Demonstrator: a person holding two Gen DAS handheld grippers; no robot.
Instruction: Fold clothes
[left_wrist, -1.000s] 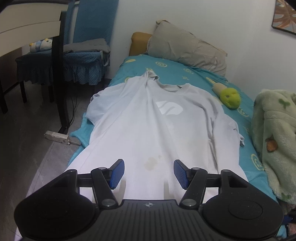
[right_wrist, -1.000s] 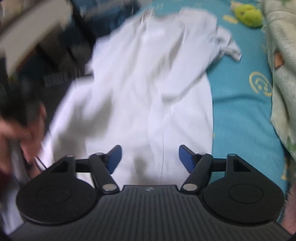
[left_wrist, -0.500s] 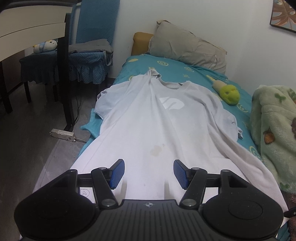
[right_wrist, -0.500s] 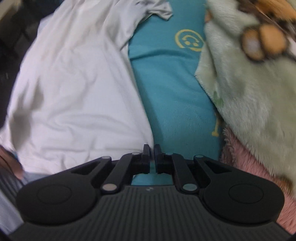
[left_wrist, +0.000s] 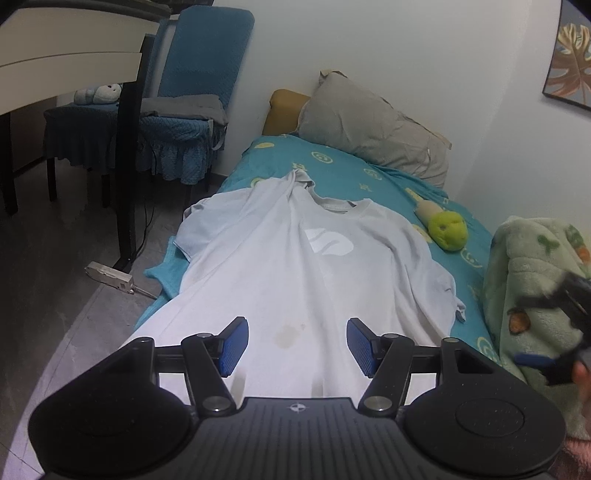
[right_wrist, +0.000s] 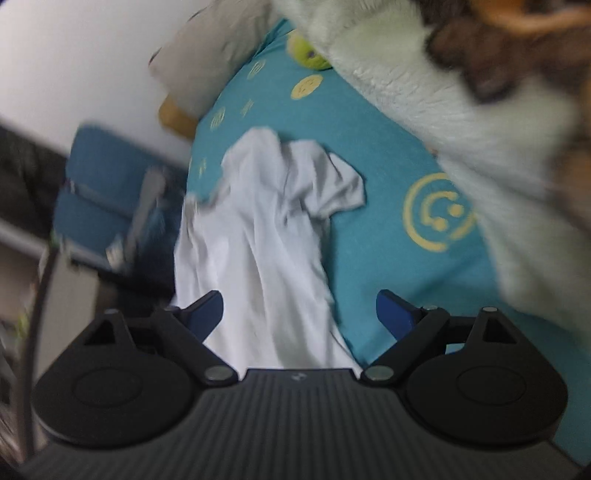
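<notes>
A white T-shirt (left_wrist: 295, 266) lies spread lengthwise on the teal bed sheet (left_wrist: 332, 162), collar toward the pillow, with a white logo on the chest and a small stain near the hem. My left gripper (left_wrist: 295, 345) is open and empty, held above the hem. The shirt also shows in the blurred right wrist view (right_wrist: 266, 229). My right gripper (right_wrist: 299, 314) is open and empty above the shirt's right side, near a short sleeve (right_wrist: 343, 184). The right gripper also shows at the right edge of the left wrist view (left_wrist: 554, 332).
A grey pillow (left_wrist: 369, 125) lies at the bed's head. A green plush toy (left_wrist: 443, 225) and a fluffy green blanket (left_wrist: 535, 295) lie on the right. A blue chair (left_wrist: 184, 110), a desk (left_wrist: 66, 62) and a power strip (left_wrist: 110, 277) are on the left.
My right gripper was shut half a second ago and is now open. It has swung to look up the bed along the shirt's right side. The left gripper has shifted only slightly.
</notes>
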